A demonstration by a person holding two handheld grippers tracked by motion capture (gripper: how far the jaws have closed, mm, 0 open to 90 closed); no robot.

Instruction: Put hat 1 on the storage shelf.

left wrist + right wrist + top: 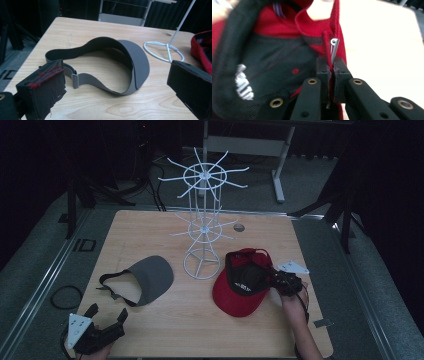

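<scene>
A red cap (240,287) with a black lining lies upside down right of the rack's base. My right gripper (276,281) is shut on its rim at the cap's right side. In the right gripper view the red rim (329,45) is pinched between the two jaws of my right gripper (331,68), beside a small metal buckle (334,47). A grey visor (147,280) with a strap lies on the table to the left (130,62). My left gripper (106,314) rests near the front left corner, open and empty, its jaws spread wide before the visor (117,85).
A white wire hat rack (204,215) stands on a round base (162,51) at the middle of the wooden table (165,320). A black cable loop (66,296) lies on the floor at the left. A white table leg (279,175) stands beyond the far edge.
</scene>
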